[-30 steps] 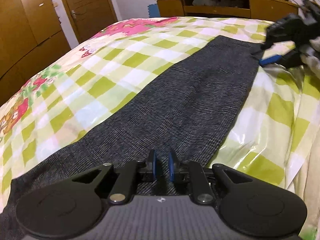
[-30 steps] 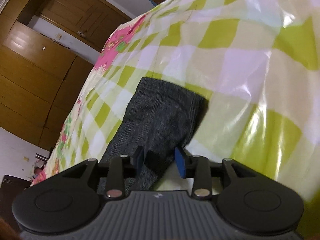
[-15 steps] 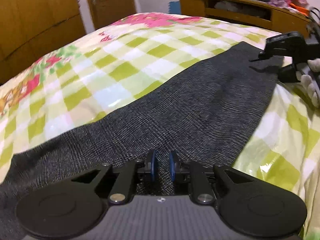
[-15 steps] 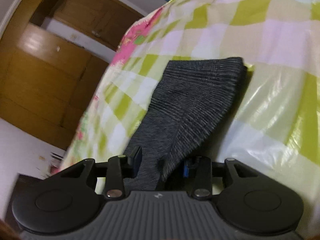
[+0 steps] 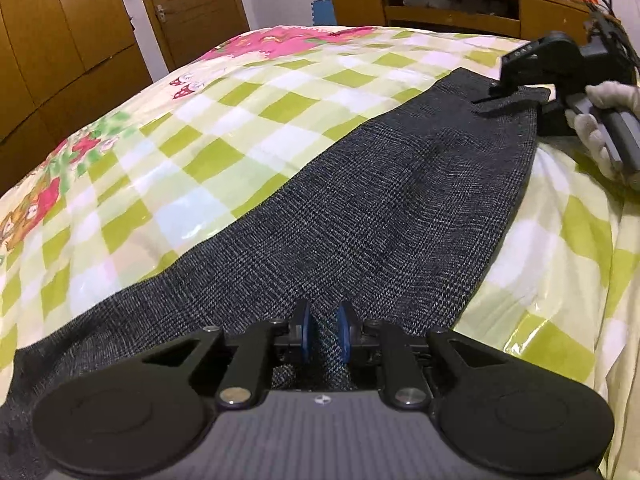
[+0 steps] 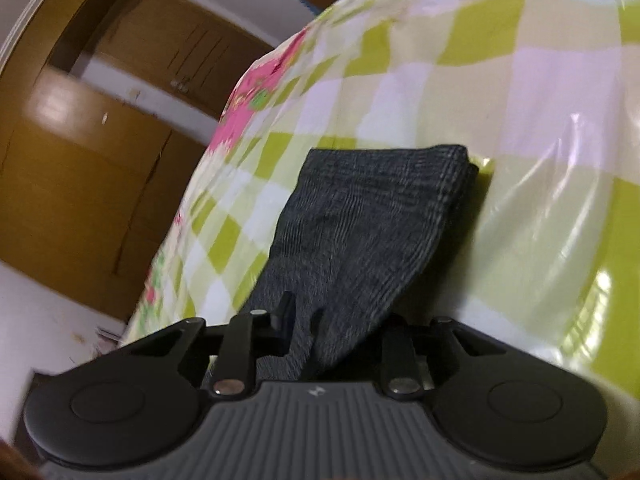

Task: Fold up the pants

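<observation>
Since the earlier frames the right gripper has come down onto the far end of the gray checked pants, and its jaws, wide before, are now closing with a ridge of the cloth between them; the left gripper has hardly shifted and stays clamped on a pinched fold of the same fabric. The pants lie stretched along the green-checked bedcover, running ahead of the left jaws to the hem, where the gloved hand bears the right gripper. The main risk, as I judge it, is a shallow bite: the right jaws seem to take only the top of a doubled hem, so a lift could leave the lower layer behind and the fold would come out skewed. The glossy bedcover may also let the cloth slide. If the two hands rise unevenly, the tight span between them could pull the fabric out of one grip.
</observation>
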`<action>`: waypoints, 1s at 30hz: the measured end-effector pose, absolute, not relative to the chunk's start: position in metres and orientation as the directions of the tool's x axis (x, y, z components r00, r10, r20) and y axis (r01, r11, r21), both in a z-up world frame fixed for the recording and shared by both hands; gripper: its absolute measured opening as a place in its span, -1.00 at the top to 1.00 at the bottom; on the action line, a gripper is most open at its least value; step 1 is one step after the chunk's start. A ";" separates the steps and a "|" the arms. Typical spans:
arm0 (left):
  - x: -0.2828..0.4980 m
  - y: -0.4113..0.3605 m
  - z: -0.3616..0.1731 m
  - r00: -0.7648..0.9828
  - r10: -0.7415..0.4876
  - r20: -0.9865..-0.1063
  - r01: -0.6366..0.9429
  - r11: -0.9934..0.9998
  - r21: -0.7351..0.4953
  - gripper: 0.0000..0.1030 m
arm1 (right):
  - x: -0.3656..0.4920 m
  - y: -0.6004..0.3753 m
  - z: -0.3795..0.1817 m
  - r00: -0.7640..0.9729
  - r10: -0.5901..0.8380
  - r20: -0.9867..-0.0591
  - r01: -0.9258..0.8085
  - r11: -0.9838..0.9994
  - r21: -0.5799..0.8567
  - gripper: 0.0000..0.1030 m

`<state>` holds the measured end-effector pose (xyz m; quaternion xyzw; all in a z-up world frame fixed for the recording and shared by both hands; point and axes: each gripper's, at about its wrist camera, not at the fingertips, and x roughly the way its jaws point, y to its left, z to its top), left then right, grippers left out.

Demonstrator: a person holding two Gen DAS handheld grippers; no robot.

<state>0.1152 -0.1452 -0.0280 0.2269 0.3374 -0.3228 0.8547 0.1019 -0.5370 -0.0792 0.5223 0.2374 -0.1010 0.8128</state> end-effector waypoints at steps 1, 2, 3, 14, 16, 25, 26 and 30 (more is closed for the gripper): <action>0.115 -0.145 -0.028 0.567 -0.394 -0.723 0.701 0.692 0.172 0.40 | 0.107 -0.538 -0.081 0.867 0.098 -0.489 0.408 0.426 0.807 0.52; 0.116 -0.145 -0.029 0.568 -0.389 -0.725 0.698 0.694 0.175 0.37 | 0.111 -0.537 -0.080 0.866 0.100 -0.490 0.403 0.438 0.803 0.49; 0.116 -0.145 -0.030 0.569 -0.382 -0.729 0.697 0.695 0.180 0.36 | 0.115 -0.534 -0.078 0.864 0.097 -0.495 0.399 0.470 0.787 0.53; 0.100 -0.187 -0.033 0.514 -0.420 -0.748 0.771 0.609 0.187 0.74 | 0.104 -0.540 -0.061 0.856 0.080 -0.511 0.365 0.607 0.706 0.93; 0.096 -0.199 -0.031 0.493 -0.451 -0.744 0.790 0.590 0.166 0.74 | 0.094 -0.549 -0.059 0.864 0.063 -0.499 0.370 0.593 0.715 0.93; 0.096 -0.169 -0.015 0.505 -0.494 -0.708 0.762 0.641 0.097 0.48 | 0.058 -0.579 -0.037 0.854 -0.049 -0.518 0.440 0.599 0.669 0.92; 0.097 -0.155 -0.013 0.525 -0.478 -0.705 0.742 0.662 0.103 0.48 | 0.059 -0.573 -0.030 0.858 -0.055 -0.512 0.431 0.620 0.656 0.92; 0.104 -0.092 -0.007 0.608 -0.381 -0.696 0.637 0.758 0.142 0.48 | 0.074 -0.537 0.007 0.886 -0.023 -0.462 0.337 0.717 0.610 0.92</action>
